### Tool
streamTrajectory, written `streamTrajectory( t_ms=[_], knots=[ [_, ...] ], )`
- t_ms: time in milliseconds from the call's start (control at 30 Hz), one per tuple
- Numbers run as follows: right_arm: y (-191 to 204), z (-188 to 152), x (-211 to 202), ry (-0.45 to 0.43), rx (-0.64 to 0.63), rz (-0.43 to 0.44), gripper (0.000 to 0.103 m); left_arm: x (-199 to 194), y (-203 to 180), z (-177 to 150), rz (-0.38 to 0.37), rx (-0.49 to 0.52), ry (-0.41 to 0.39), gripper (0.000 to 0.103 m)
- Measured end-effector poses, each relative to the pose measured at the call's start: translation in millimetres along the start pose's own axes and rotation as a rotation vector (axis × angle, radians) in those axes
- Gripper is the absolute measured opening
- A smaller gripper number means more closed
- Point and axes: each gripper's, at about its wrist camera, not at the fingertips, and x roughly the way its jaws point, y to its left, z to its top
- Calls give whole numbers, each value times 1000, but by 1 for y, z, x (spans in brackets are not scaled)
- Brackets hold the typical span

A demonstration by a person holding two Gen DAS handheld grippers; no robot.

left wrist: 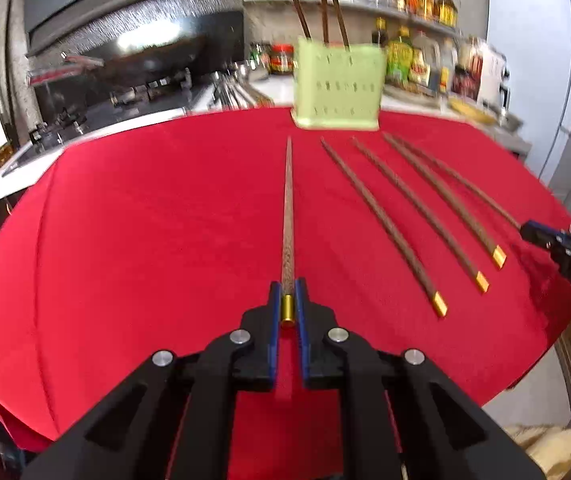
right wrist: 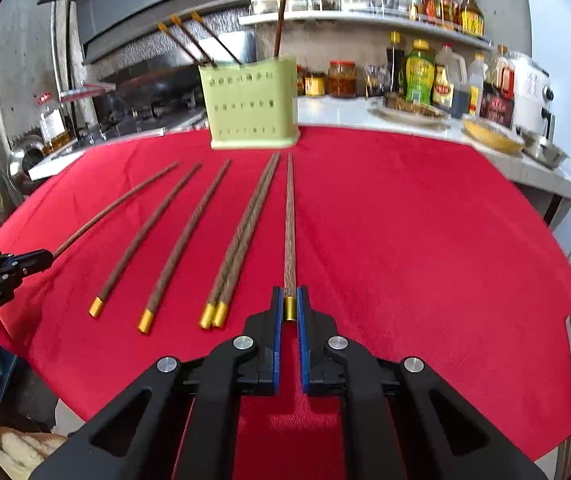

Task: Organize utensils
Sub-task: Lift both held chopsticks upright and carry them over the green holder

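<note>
Chopsticks lie lengthwise on the red cloth (left wrist: 125, 220), tips toward the green holder (left wrist: 337, 84) straight ahead. My left gripper (left wrist: 288, 300) pinches the leftmost chopstick (left wrist: 288, 216) by its gold cap. Four loose chopsticks (right wrist: 169, 240) lie between. My right gripper (right wrist: 290, 304) pinches the rightmost chopstick (right wrist: 290, 224), nearer the holder's right side

Right gripper (right wrist: 289, 300) jaws seemingly around chopstick (right wrist: 289, 224).
</note>
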Motion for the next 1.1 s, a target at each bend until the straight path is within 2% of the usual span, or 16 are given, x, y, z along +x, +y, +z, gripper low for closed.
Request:
streamTrajectory(
  t_ms=[233,500,800,1100],
  knots=[
    [2,32,-28,-96,-11,14,7,-47,8,40,-2,-6,-178,7],
    [-2,87,-59,-227,-19,4,7,-80,13,91,0,3,-320,7],
    [-8,141,-77,-304,-25,2,7,-86,22,119,-15,-9,-361,7],
    [-2,164,-75,-318,-55,0,7,-100,26,134,-43,15,-377,7]
  ],
)
